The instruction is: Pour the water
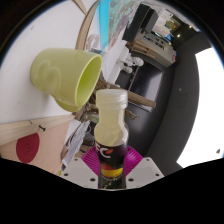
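Pouring should be done slowly, bottle (pixel 111 128) held between the fingers (pixel 112 172), mouth tilted into the cup (pixel 66 77).

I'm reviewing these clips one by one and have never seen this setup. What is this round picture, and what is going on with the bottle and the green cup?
This single picture comes from a wide-angle camera riding on a hand-held gripper that a person carries; no robot arm is involved. At the bottom, a bottle with a pale cap and dark label stands between its fingers, apparently gripped. Just beyond the bottle's top, a yellow-green cup appears tipped sideways, its opening facing the bottle. A pink pad on one finger shows beside the bottle. Behind is cluttered furniture, too jumbled to name.
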Motion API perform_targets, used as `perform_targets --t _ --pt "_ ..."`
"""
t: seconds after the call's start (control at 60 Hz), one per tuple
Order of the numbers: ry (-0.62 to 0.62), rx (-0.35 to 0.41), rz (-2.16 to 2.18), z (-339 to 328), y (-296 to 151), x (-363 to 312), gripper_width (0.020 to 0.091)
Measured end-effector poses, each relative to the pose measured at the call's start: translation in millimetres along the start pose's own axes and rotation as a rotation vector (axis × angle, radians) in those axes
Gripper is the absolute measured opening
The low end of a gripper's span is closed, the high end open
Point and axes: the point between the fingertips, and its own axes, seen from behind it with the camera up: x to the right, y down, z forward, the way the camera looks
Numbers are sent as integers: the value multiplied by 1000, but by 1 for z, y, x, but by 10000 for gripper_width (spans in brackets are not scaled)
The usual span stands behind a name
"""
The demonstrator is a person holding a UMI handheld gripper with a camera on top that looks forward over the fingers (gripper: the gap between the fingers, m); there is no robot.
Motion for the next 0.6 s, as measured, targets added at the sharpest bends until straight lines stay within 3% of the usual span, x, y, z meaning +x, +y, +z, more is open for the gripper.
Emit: perform_targets --t 0.15,0.317,0.417,0.467,0.6 --pt "-35 -31 170 1 11 3 262" --pt "-195 -158 825 -11 38 -5 263" --pt "-296 -157 1240 -27 21 -15 266" --pt "-358 -122 1407 -25 17 -28 264" --pt "-486 -182 1637 -41 8 -83 263"
